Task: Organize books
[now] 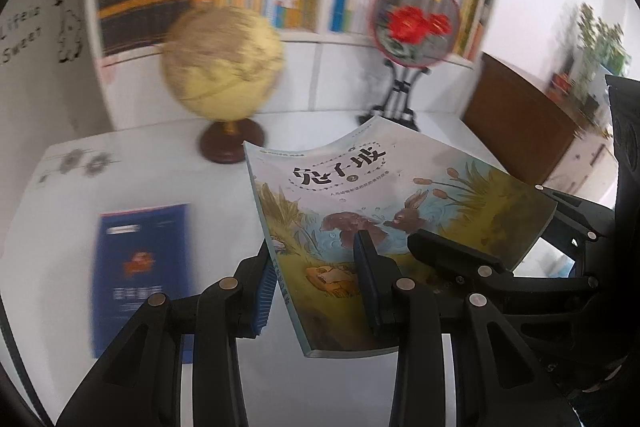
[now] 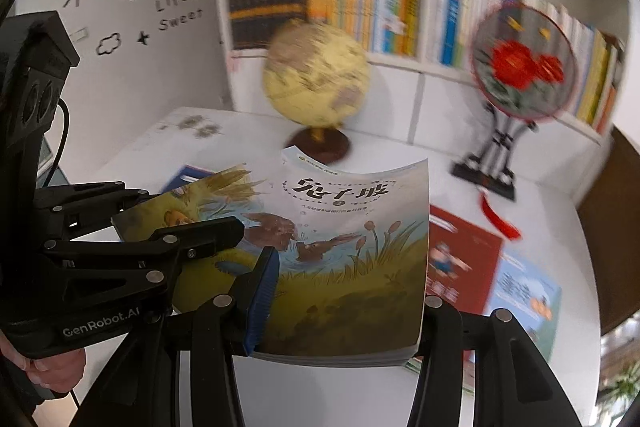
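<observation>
White desk, rabbit book lifted, both jaws clamping opposite edges

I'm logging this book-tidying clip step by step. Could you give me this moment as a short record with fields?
held item: illustrated rabbit-cover paperback book, lifted off the table
left gripper: clamped on the book's spine side
right gripper: clamped on its other edge
still on white table: dark blue book, red book, light blue book
also there: yellow globe, round red-flower fan on stand
</observation>
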Demonstrator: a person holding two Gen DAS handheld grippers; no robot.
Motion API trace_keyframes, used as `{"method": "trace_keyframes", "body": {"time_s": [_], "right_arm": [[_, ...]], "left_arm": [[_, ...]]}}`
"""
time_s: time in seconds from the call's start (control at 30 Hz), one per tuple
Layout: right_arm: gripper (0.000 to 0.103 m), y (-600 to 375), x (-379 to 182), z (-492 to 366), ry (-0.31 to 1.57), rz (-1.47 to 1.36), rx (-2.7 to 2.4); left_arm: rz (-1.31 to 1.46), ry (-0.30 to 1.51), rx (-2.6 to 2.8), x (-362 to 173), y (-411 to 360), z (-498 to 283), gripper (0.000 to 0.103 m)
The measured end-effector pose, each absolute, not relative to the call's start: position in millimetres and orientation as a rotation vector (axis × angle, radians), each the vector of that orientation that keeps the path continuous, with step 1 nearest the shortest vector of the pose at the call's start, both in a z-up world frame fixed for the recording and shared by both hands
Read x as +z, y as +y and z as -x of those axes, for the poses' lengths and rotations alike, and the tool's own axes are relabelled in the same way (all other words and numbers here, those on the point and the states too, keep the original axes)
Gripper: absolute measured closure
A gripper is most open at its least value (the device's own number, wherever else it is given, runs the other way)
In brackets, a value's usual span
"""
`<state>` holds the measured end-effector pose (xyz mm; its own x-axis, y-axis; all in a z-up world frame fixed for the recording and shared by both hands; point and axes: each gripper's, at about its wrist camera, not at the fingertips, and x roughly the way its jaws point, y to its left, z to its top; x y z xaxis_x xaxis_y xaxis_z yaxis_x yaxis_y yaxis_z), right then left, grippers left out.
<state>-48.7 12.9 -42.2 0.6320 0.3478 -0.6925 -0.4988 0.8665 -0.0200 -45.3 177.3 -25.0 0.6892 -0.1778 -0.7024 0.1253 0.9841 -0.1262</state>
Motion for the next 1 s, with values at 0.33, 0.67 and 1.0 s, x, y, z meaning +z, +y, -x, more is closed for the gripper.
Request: {"method": "trace_keyframes", "body": {"time_s": [0.33,0.67,1.0], "right_arm": [[0.054,132.8,-34.8,57.7,0.702,0.224,0.568],[0.054,229.3,-70.7,47.8,0.725,0.184,0.584],[0.054,265.4,-103.6,26.4,0.763,0.199,0.547]], "left_arm": [[0.057,0.782,-0.092,-17.5,289.3,61.1,0.071],[0.056,0.808,-0.065,-48.2,372.9,49.4,0.071],[0.102,0.835,-0.089,-83.0,405.8,32.8,0.070]]}}
